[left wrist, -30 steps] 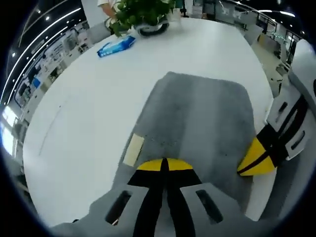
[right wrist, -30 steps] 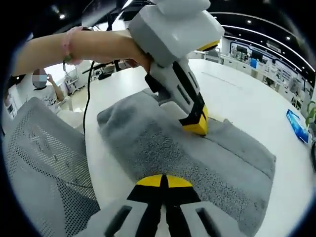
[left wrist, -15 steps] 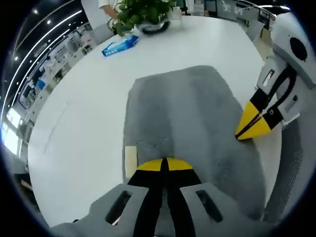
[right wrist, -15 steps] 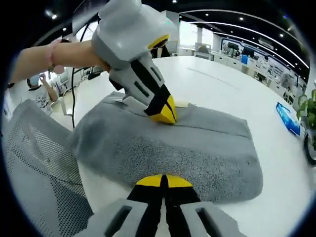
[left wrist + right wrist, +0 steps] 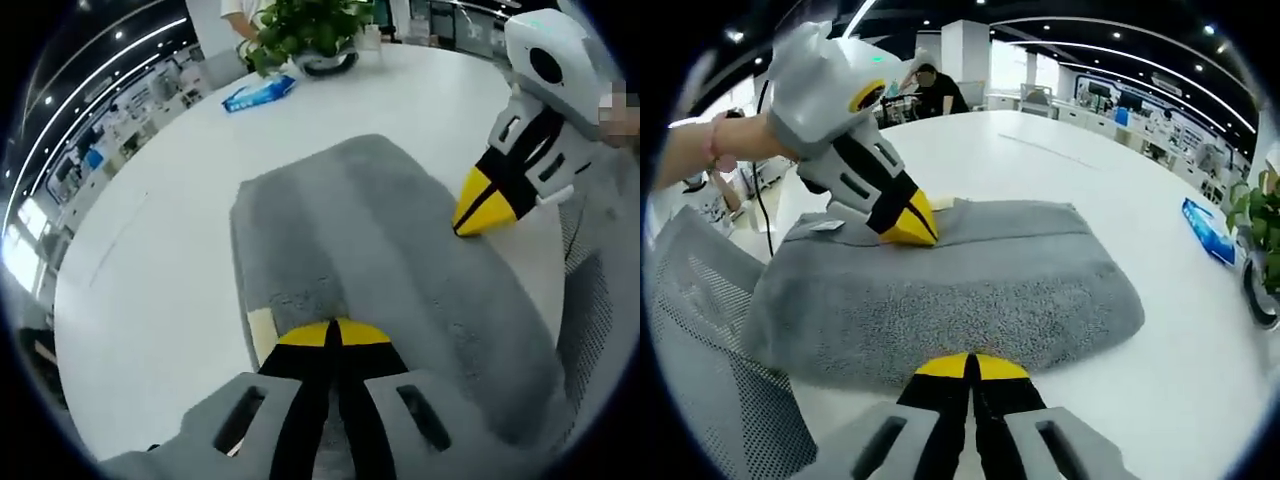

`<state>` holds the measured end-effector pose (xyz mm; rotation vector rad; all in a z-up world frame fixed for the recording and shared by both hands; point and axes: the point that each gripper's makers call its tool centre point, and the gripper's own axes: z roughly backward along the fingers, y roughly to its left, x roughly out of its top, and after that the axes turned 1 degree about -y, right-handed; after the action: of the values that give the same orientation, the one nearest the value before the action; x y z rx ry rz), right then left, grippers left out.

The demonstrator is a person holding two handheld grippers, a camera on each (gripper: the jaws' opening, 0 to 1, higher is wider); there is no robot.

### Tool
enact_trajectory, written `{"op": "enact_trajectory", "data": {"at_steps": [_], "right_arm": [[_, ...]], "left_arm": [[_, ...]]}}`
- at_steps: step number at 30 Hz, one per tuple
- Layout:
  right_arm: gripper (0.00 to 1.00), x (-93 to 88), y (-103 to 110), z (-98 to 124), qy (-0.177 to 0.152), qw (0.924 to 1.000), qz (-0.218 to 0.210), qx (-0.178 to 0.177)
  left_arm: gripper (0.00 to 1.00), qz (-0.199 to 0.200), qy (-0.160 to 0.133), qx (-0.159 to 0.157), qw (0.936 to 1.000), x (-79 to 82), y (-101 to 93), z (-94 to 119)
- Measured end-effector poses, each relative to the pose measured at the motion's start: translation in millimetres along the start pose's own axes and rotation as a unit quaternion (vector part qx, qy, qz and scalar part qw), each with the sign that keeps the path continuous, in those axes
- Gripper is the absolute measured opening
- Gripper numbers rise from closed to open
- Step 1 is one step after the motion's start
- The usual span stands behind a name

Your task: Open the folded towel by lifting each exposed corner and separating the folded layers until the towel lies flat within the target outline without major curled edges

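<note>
The folded grey towel (image 5: 370, 250) lies on the round white table (image 5: 160, 240), and its near side hangs over the table edge by a mesh chair. My left gripper (image 5: 332, 336) is shut, its yellow tips on the towel's near edge beside a cream label (image 5: 262, 330). In the right gripper view it (image 5: 912, 226) sits at the towel's (image 5: 970, 280) far edge, held by a person's hand. My right gripper (image 5: 970, 366) is shut at the towel's near edge. From the left gripper view it (image 5: 470, 222) touches the towel's right edge.
A blue packet (image 5: 258, 95) and a potted plant (image 5: 305, 30) stand at the table's far side. The plant (image 5: 1262, 250) and the packet (image 5: 1208, 225) also appear at the right. A grey mesh chair (image 5: 710, 330) is beside the table. A person stands behind the table.
The towel has swung round on the table, its far end moving left in the left gripper view. My right gripper has moved farther along the towel's right edge. Both grippers stay shut.
</note>
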<state>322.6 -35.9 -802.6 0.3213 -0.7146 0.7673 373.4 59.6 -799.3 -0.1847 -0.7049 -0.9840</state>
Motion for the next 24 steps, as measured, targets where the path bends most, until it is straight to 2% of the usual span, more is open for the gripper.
{"op": "enact_trajectory", "data": {"at_steps": [8,9,10,11,12,13,14,16,18,24], "right_arm": [[0.00,-2.8,-13.5,0.5,0.006,0.9999,0.004,-0.011],[0.00,-5.2,-17.9,0.8,0.012,0.9998,0.005,-0.017],[0.00,-14.3,-25.3,3.0,0.037,0.9987,0.017,-0.031],[0.00,-14.1,-29.6,2.3,0.032,0.9985,0.027,-0.035],[0.00,-18.6,-41.5,7.6,0.030,0.9974,0.019,-0.063],[0.00,-24.3,-38.9,9.2,0.038,0.9982,0.014,-0.043],[0.00,-24.0,-41.4,5.5,0.033,0.9989,0.013,-0.032],[0.00,-22.3,-43.4,8.5,0.030,0.9989,0.008,-0.036],[0.00,-21.2,-41.0,9.0,0.034,0.9984,0.033,-0.032],[0.00,-19.9,-43.7,9.0,0.032,0.9988,0.013,-0.037]], "left_arm": [[0.00,0.014,-0.007,0.007,0.9999,-3.1,-2.4,4.3],[0.00,0.014,-0.007,0.008,0.9998,-3.3,-2.5,4.4],[0.00,0.015,-0.007,0.009,0.9998,-4.2,-2.7,5.1],[0.00,0.015,-0.007,0.009,0.9998,-4.5,-2.8,5.6],[0.00,0.015,-0.003,0.011,0.9998,-6.5,-2.0,6.7],[0.00,0.016,-0.003,0.012,0.9998,-7.4,-1.6,7.3],[0.00,0.020,-0.004,0.013,0.9997,-8.2,-1.3,8.0],[0.00,0.029,-0.012,0.014,0.9994,-8.7,-0.8,8.4],[0.00,0.036,-0.012,0.014,0.9992,-8.2,-0.8,8.0],[0.00,0.027,-0.009,0.016,0.9995,-8.0,-1.5,7.4]]}}
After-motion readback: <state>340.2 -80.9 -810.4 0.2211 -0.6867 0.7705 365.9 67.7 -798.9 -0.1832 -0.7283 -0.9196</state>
